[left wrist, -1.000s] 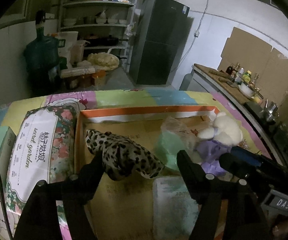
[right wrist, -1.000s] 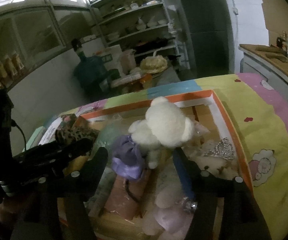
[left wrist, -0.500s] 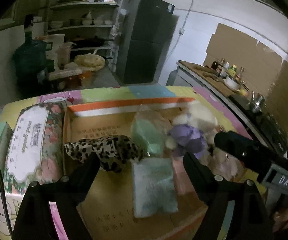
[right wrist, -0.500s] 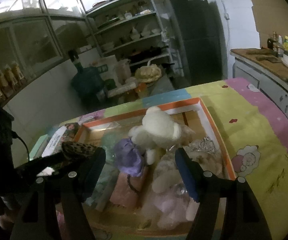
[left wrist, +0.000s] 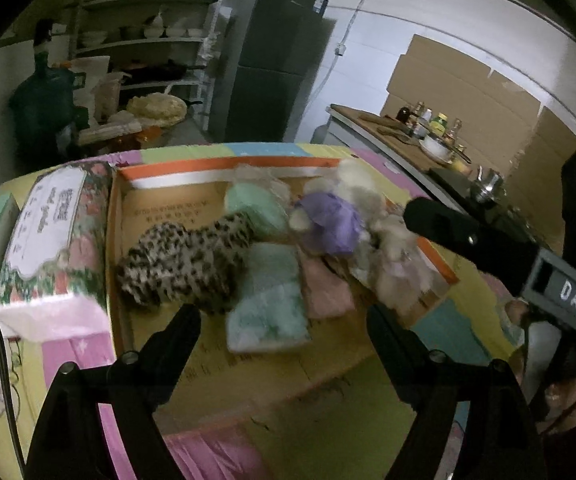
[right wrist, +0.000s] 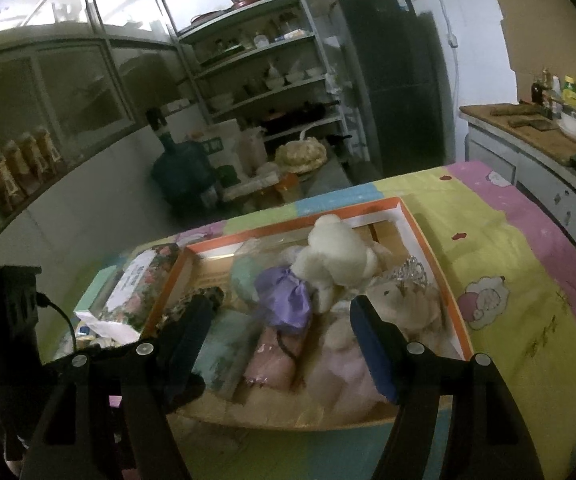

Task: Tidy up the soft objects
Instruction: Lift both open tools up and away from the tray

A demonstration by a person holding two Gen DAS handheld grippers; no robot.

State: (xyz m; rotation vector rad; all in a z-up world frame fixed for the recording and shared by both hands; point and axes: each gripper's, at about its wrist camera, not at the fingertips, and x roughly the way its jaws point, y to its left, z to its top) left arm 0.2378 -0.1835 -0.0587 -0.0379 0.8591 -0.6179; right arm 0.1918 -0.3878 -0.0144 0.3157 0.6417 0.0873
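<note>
An orange-rimmed cardboard box [left wrist: 208, 168] [right wrist: 443, 280] holds the soft objects. Inside lie a leopard-print cloth [left wrist: 184, 256], a mint towel [left wrist: 268, 304] [right wrist: 228, 344], a pink folded cloth [left wrist: 323, 288] [right wrist: 272, 360], a purple bow [left wrist: 331, 224] [right wrist: 284, 296] and a white teddy bear [right wrist: 335, 252] [left wrist: 359, 184]. My left gripper [left wrist: 280, 332] is open and empty, above the box's near edge. My right gripper [right wrist: 280, 332] is open and empty, above the box's near side; it also shows in the left wrist view [left wrist: 467, 236].
A floral tissue pack [left wrist: 56, 236] [right wrist: 136, 284] lies left of the box on the colourful mat [right wrist: 527, 300]. A silver tiara [right wrist: 411, 272] sits at the box's right. Shelves [right wrist: 272, 72], a fridge [right wrist: 391, 80] and a counter [right wrist: 527, 128] stand behind.
Both grippers have pulled back and up from the box, open and empty throughout. The soft objects now lie farther from the fingers.
</note>
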